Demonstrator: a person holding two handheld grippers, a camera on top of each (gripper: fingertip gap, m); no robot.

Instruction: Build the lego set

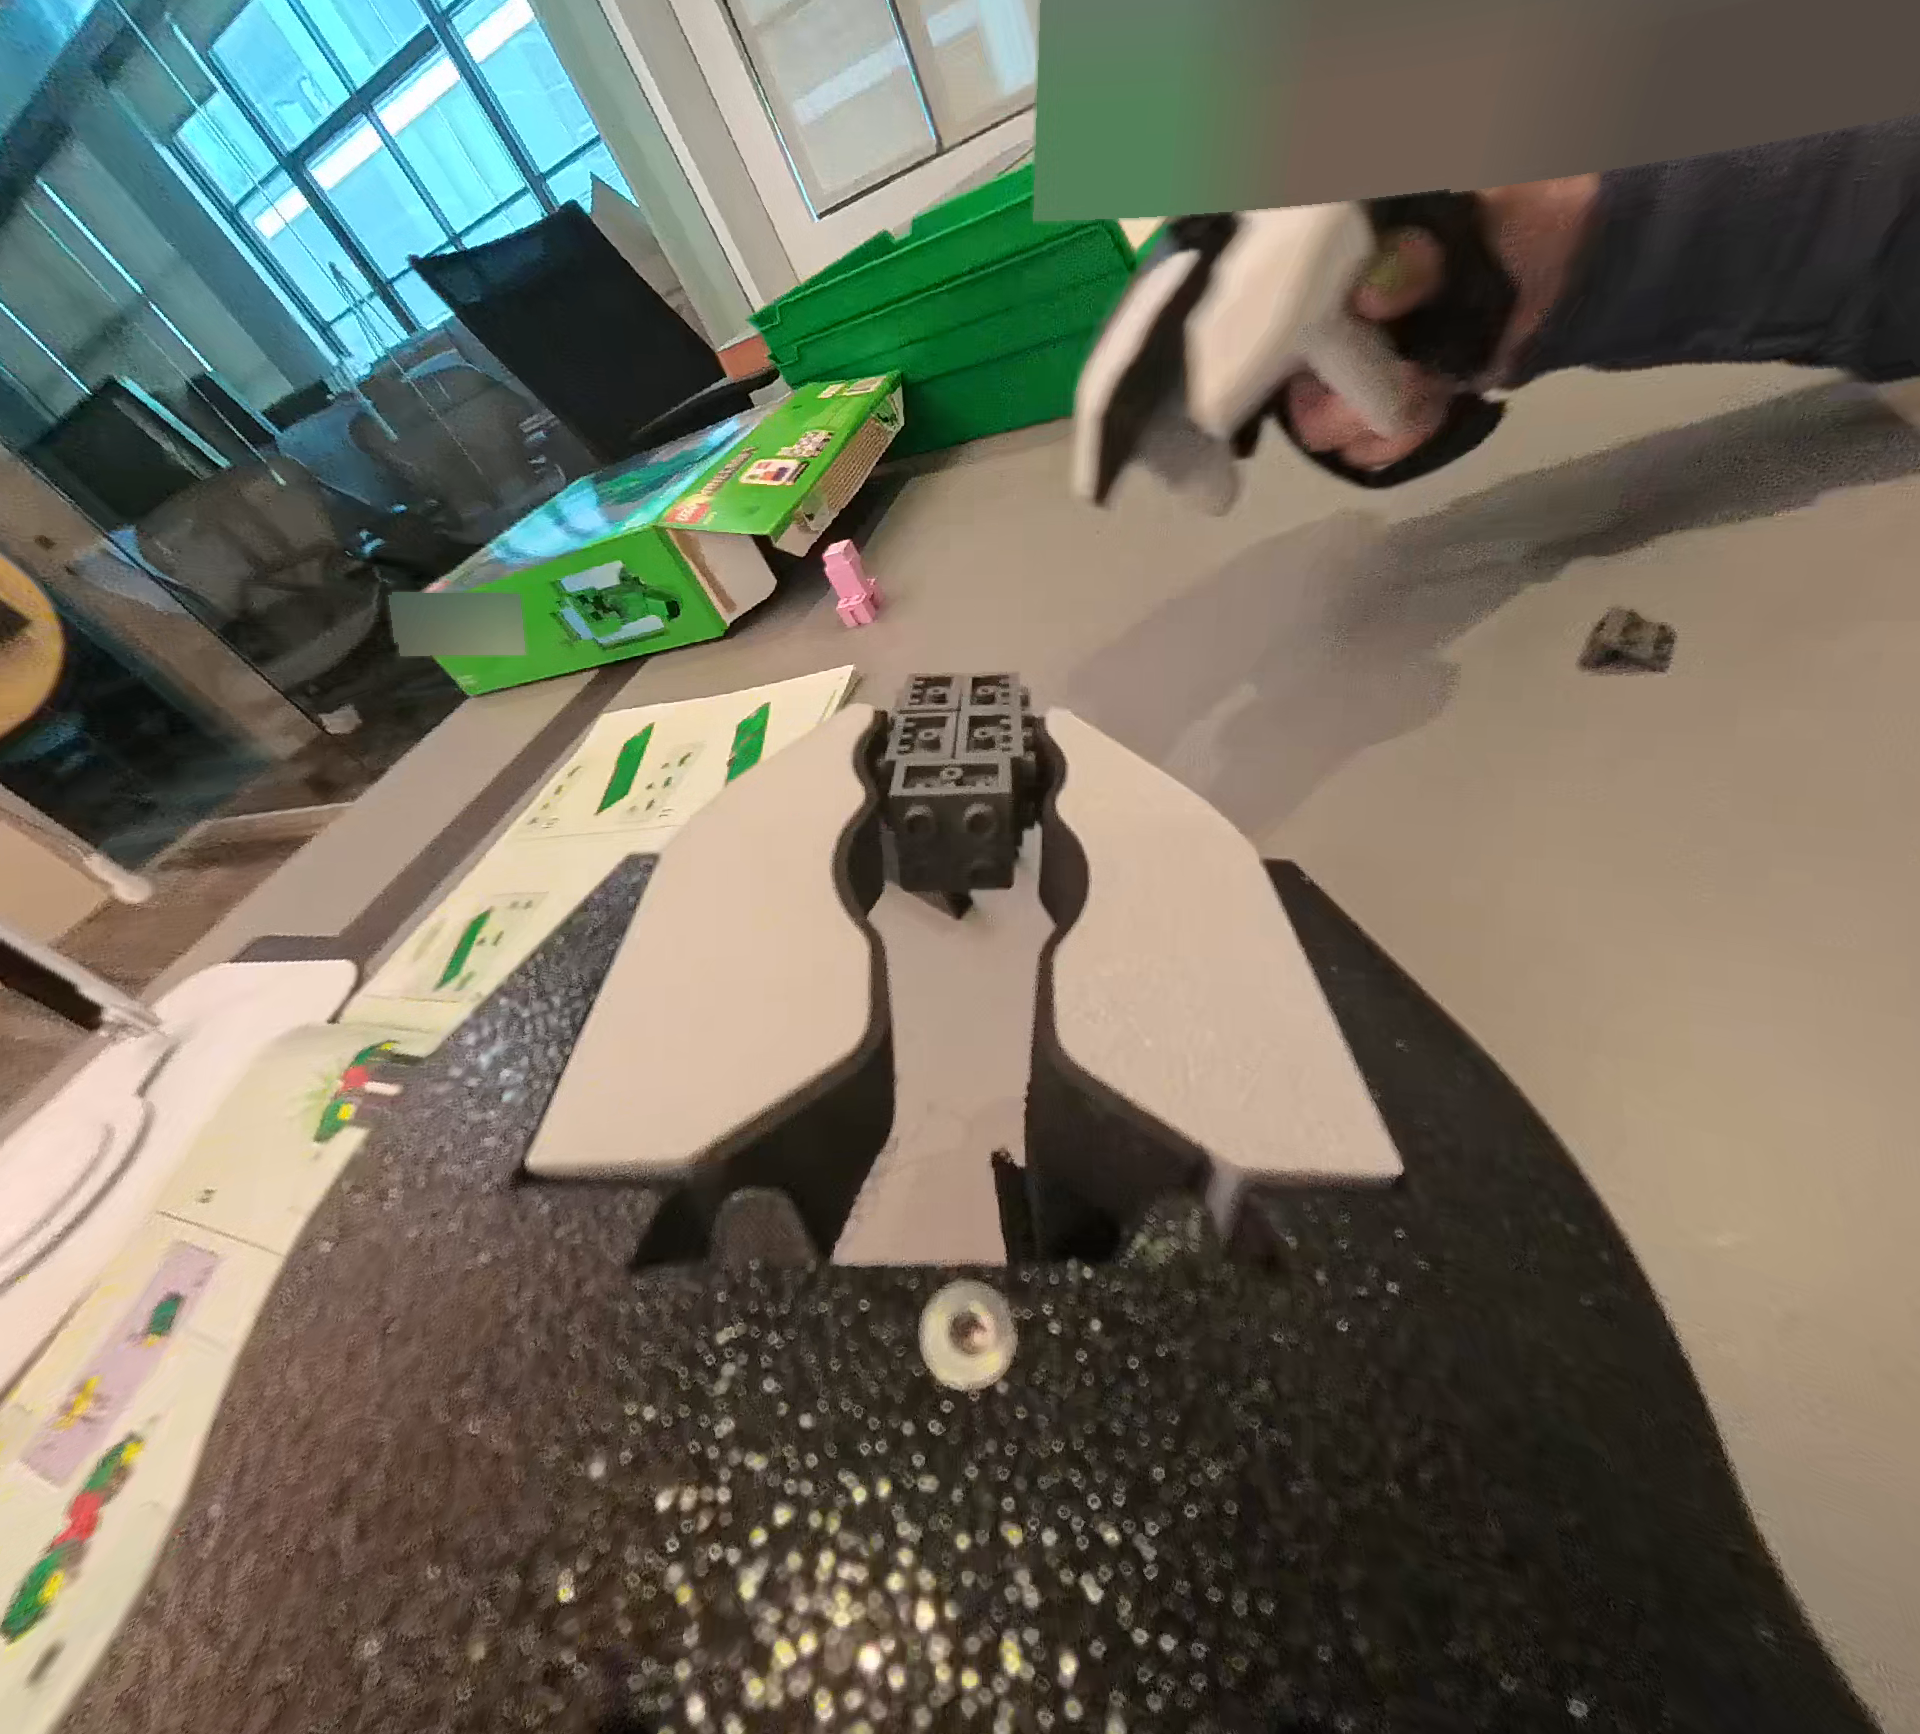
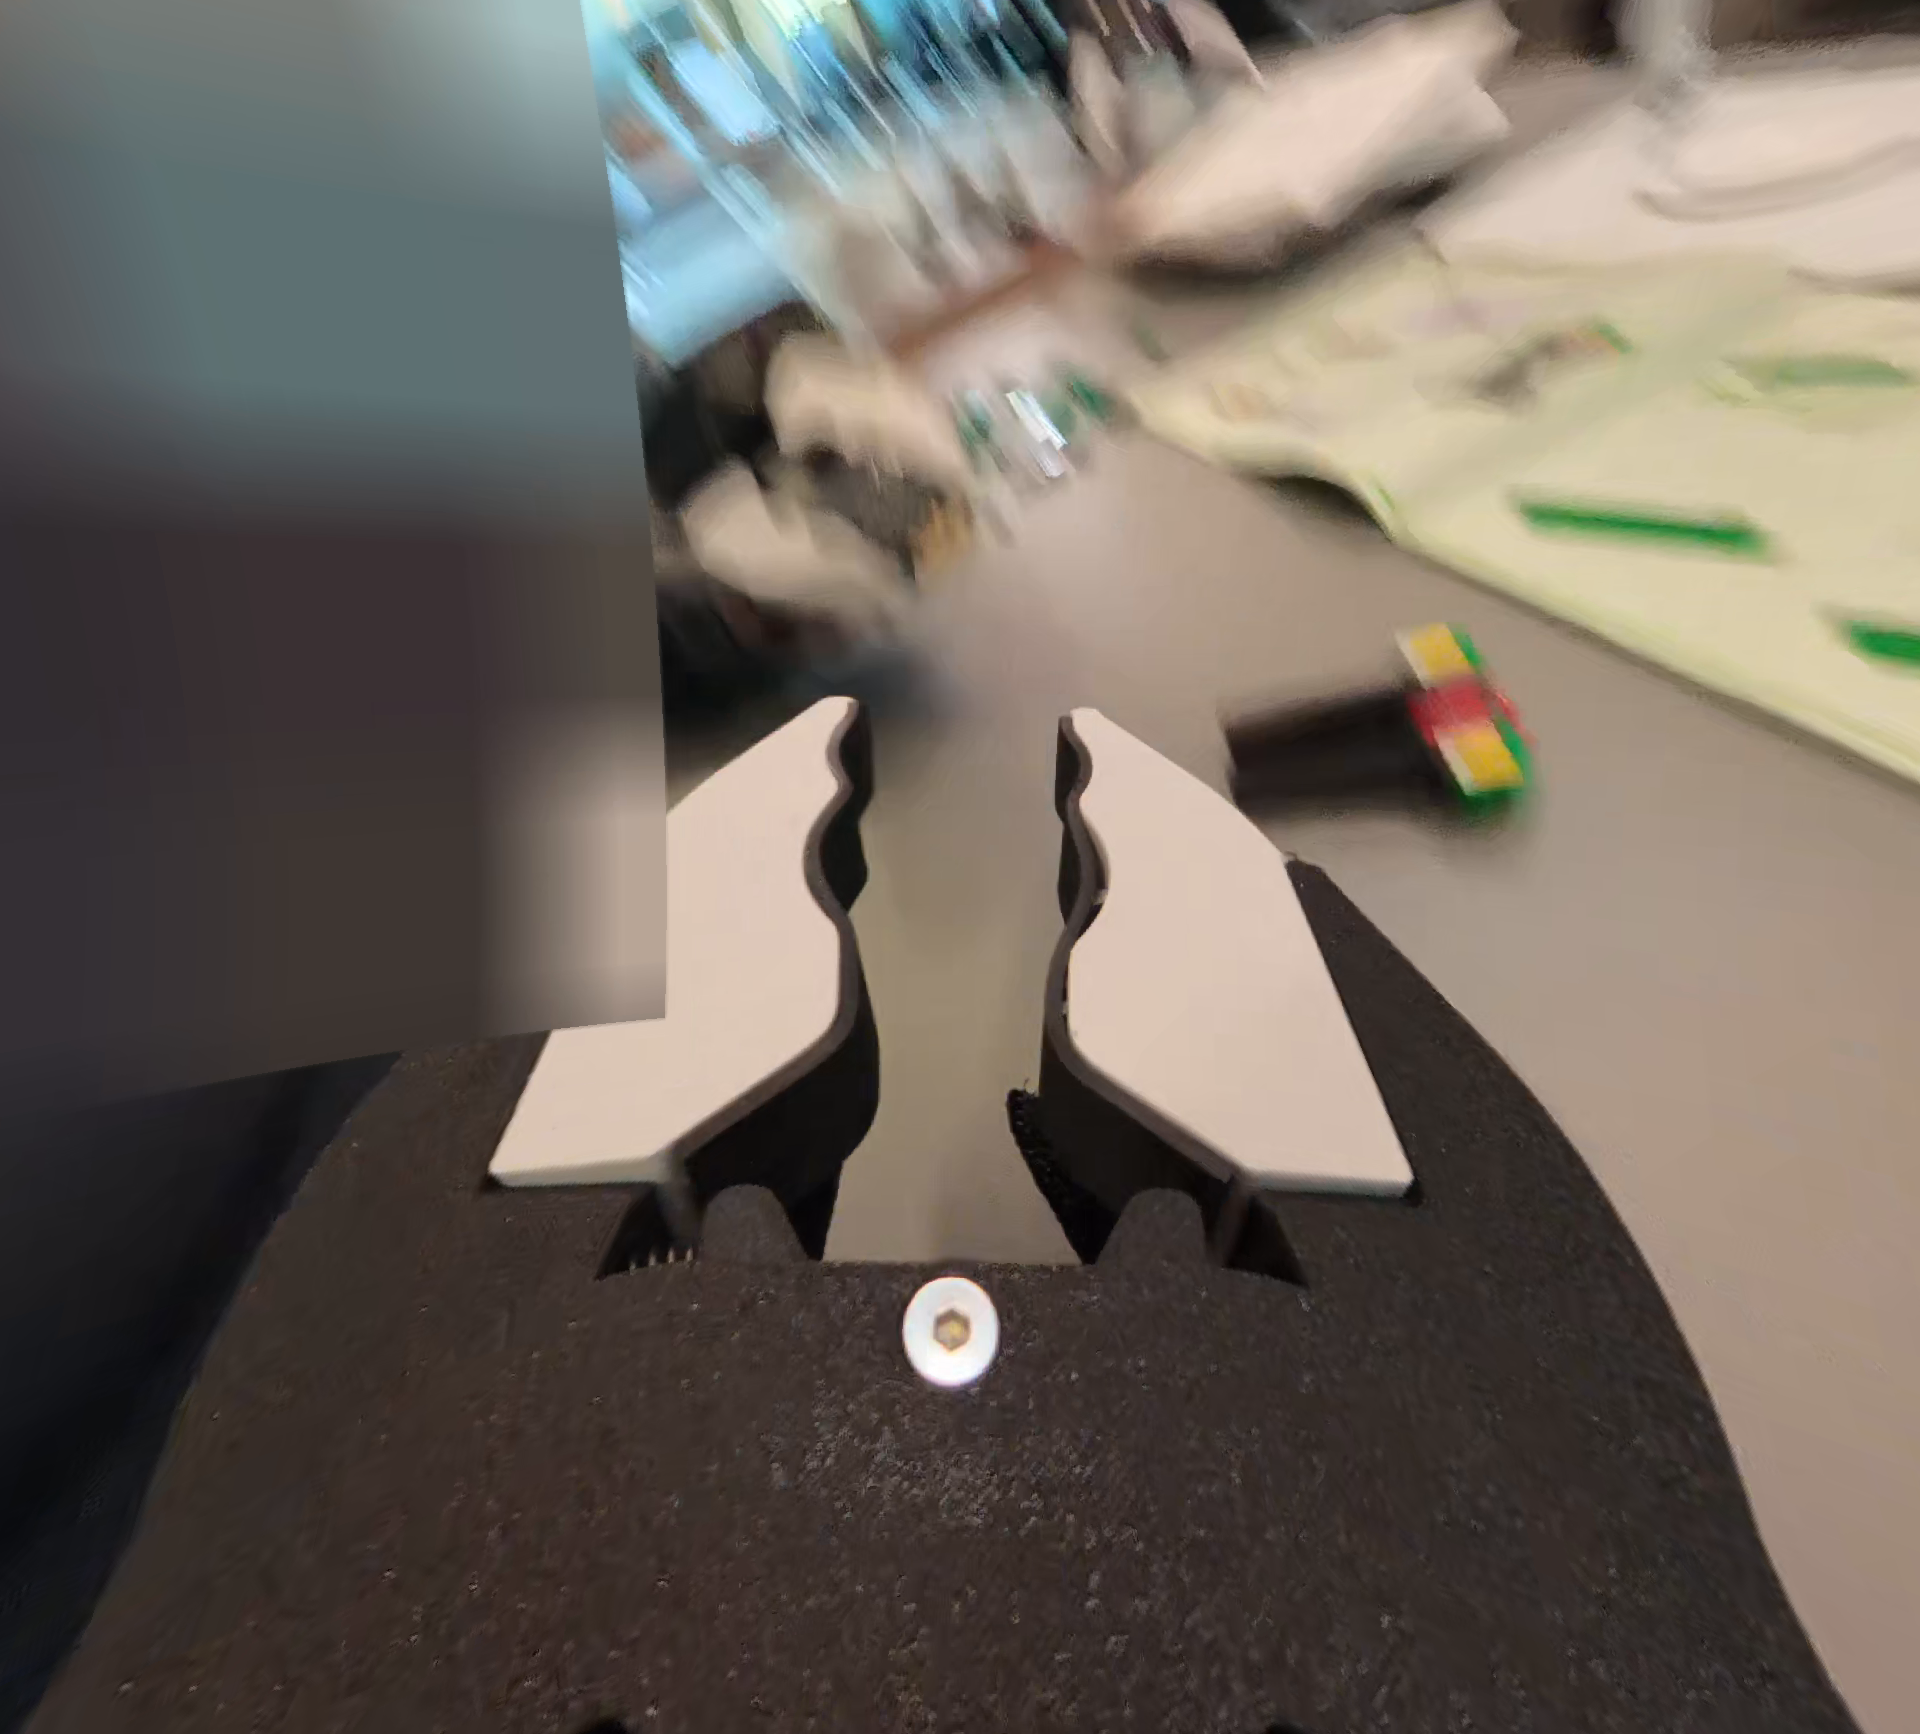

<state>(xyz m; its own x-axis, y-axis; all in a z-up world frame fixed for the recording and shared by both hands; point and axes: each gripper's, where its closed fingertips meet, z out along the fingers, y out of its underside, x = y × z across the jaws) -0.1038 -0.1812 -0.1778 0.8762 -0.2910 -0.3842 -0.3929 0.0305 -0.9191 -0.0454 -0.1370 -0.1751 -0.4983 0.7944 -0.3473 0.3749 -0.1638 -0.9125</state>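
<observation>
Left wrist view: left gripper (image 1: 956, 780) clenched on dark grey brick block (image 1: 956, 775), lifted over table (image 1: 1558, 957). Right gripper (image 2: 961, 749) released, empty. Advice: hold block level; fetch loose grey piece (image 1: 1627, 641).

Left gripper (image 1: 958, 785): fingers (image 1: 748, 936) matt pale plastic, smooth; body black, rough, speckled grain; bright metal screw (image 1: 966, 1336) seen in it. Dark grey brick assembly (image 1: 956, 785): moulded plastic, studded, dull sheen. Tabletop (image 1: 1558, 905): smooth grey, matt. Instruction sheets (image 1: 665, 770) at tabletop's left edge: printed paper. Green box (image 1: 623, 583): glossy printed card, raw brown cardboard at flap. Green bins (image 1: 956, 344): smooth plastic. Right gripper (image 2: 961, 739): same matt fingers, same grainy black body.
</observation>
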